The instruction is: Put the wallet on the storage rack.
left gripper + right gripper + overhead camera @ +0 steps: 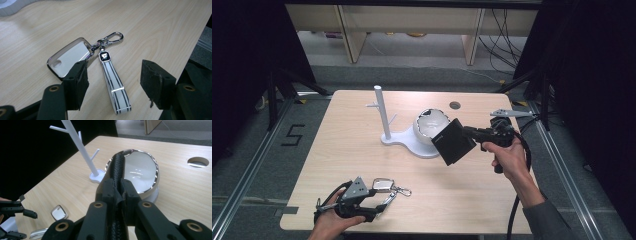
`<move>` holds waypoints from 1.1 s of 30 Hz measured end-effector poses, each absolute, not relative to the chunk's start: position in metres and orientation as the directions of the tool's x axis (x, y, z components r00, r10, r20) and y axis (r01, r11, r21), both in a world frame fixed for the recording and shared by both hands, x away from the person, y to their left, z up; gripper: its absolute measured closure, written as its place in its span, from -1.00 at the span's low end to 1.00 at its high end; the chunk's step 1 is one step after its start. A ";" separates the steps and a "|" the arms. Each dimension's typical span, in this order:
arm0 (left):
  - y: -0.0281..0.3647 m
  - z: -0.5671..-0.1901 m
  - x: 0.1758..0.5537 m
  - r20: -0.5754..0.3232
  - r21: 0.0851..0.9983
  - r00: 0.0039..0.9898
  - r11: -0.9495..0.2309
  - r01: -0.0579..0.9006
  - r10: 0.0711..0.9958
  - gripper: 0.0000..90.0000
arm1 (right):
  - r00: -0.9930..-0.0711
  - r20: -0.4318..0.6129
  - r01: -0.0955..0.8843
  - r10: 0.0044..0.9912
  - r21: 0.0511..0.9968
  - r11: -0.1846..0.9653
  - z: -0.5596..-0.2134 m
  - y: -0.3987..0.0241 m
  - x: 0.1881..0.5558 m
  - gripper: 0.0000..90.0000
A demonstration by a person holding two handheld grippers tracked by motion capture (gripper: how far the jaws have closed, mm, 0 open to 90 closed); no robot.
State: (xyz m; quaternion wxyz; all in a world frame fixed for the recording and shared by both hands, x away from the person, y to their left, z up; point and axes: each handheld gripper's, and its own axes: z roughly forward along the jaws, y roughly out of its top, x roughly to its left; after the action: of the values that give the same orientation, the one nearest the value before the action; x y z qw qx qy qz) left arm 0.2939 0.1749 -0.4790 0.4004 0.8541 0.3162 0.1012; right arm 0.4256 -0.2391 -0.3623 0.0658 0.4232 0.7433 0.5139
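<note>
your right hand-held gripper [475, 134] is clamped on a flat black wallet [454, 142], seen edge-on between the jaws in the right gripper view, held in the air just beside the white bowl [430, 123] on the key stand [382, 112]. your left hand-held gripper [113, 80] has its jaws apart and gripping nothing; they straddle the strap [115, 85] of the key fob [70, 58], which lies flat on the bench [362, 165] near its front edge. progress, as i read it: wallet is picked up but not yet placed, bowl looks empty, key fob not yet grabbed. left to do: probably drop the wallet in the bowl, close on the strap, lift. room: in the left gripper view the bench edge runs close by one pad [155, 85], so don't push the fob that way. stand's post and pegs rise just left of the bowl; keep the wallet clear of them. middle of the bench is open.
</note>
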 end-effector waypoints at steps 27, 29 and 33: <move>0.191 -0.483 0.293 -0.099 0.741 0.756 -0.460 0.490 0.646 -0.14 | -0.557 0.334 0.565 0.761 0.823 0.053 -0.344 -0.225 0.489 0.85; 0.192 -0.483 0.293 -0.096 0.740 0.761 -0.465 0.486 0.642 -0.14 | -0.538 0.353 0.582 0.766 0.813 0.034 -0.347 -0.222 0.494 0.85; 0.194 -0.484 0.293 -0.100 0.739 0.756 -0.460 0.492 0.647 -0.13 | -0.517 0.361 0.587 0.776 0.809 0.014 -0.355 -0.221 0.505 0.85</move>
State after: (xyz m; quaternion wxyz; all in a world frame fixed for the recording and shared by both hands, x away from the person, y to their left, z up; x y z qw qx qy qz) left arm 0.2930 0.1941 -0.4839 0.3970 0.8488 0.3353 0.0978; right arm 0.5046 -0.2215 -0.3549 0.0925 0.4828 0.7061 0.5097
